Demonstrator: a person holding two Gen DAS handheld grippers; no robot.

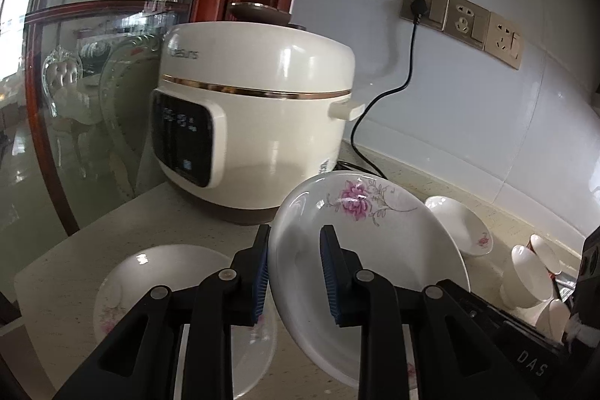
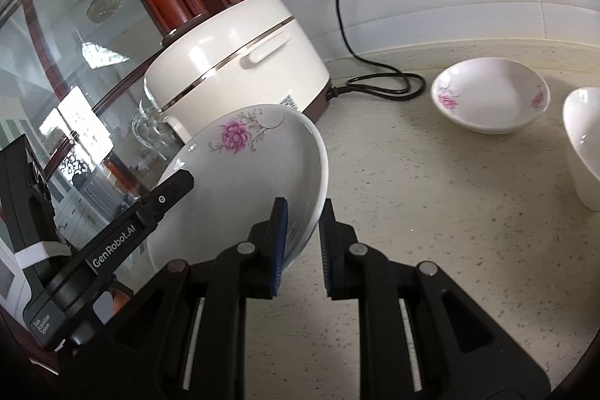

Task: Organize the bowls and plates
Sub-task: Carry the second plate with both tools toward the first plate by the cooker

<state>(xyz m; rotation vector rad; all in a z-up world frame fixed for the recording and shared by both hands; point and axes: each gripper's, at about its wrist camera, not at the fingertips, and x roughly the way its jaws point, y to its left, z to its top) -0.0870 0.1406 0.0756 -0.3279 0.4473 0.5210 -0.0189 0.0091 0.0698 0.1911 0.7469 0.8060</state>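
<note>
A white plate with a pink flower (image 1: 360,212) stands tilted on edge above the counter, held between both grippers. My right gripper (image 2: 303,246) is shut on the right rim of this plate (image 2: 240,182), one pad inside and one outside. My left gripper (image 1: 294,268) straddles the opposite rim. Its left pad lies against the outside, and a gap shows between its right pad and the inner face, so it reads as open. One left finger (image 2: 174,184) shows over the plate's far rim. A second flowered plate (image 1: 150,287) lies flat on the counter under the left gripper.
A cream rice cooker (image 1: 255,107) stands right behind the plates, its black cord (image 2: 375,81) trailing along the wall. A small flowered bowl (image 2: 491,92) and white cups (image 1: 532,272) sit to the right on the speckled counter (image 2: 431,212). A glass partition (image 1: 75,100) bounds the left.
</note>
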